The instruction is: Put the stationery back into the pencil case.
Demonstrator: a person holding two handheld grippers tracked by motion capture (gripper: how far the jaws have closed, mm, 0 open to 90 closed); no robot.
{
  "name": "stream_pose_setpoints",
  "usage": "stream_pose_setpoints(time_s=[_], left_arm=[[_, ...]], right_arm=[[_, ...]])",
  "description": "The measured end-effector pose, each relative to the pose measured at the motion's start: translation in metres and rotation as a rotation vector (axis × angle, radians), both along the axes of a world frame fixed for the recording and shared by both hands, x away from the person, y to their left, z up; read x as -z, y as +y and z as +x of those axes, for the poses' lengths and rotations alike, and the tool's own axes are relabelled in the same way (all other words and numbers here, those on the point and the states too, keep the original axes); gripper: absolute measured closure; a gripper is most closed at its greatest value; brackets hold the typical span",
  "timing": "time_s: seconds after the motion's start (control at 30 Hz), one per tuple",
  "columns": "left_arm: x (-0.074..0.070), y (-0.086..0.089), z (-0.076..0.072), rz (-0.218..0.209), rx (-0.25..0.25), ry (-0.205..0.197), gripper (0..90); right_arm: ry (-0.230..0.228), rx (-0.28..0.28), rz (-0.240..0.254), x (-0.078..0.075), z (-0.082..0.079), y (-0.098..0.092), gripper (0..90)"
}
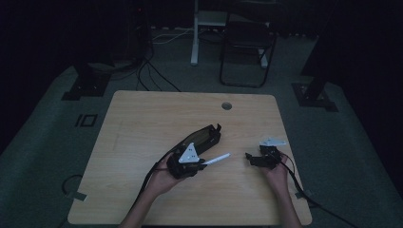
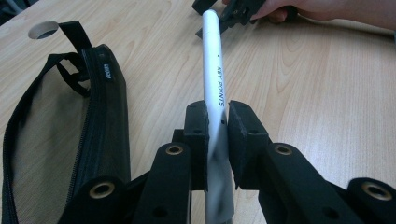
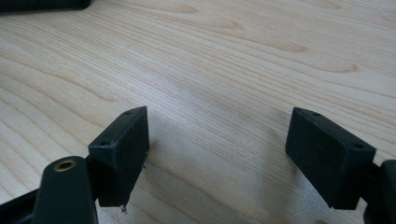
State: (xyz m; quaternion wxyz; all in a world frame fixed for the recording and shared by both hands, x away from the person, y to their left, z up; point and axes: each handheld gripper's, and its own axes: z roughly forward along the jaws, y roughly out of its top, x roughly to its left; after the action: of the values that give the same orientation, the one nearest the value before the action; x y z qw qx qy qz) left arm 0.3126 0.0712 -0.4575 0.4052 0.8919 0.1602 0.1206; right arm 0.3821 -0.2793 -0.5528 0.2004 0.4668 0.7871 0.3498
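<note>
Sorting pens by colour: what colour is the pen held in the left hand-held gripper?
White pen with black lettering, clearest in the left gripper view.

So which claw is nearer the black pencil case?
Left. The left claw, shut on the white pen, sits right beside the black pencil case; the right claw stands open, apart to the side.

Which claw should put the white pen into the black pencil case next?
The left claw, I think. It is already shut on the white pen, and the black pencil case lies right beside it. The right claw is open with nothing in it, farther from the case.
</note>
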Motion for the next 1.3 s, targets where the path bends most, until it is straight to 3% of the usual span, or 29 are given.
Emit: stream_pose_setpoints(time_s=[1.3], left_arm=[[-0.022, 0.024, 0.008, -0.029, -0.032, -0.020, 78.9]], right_arm=[[0.000, 0.000, 0.000, 0.000, 0.000, 0.000, 21.4]])
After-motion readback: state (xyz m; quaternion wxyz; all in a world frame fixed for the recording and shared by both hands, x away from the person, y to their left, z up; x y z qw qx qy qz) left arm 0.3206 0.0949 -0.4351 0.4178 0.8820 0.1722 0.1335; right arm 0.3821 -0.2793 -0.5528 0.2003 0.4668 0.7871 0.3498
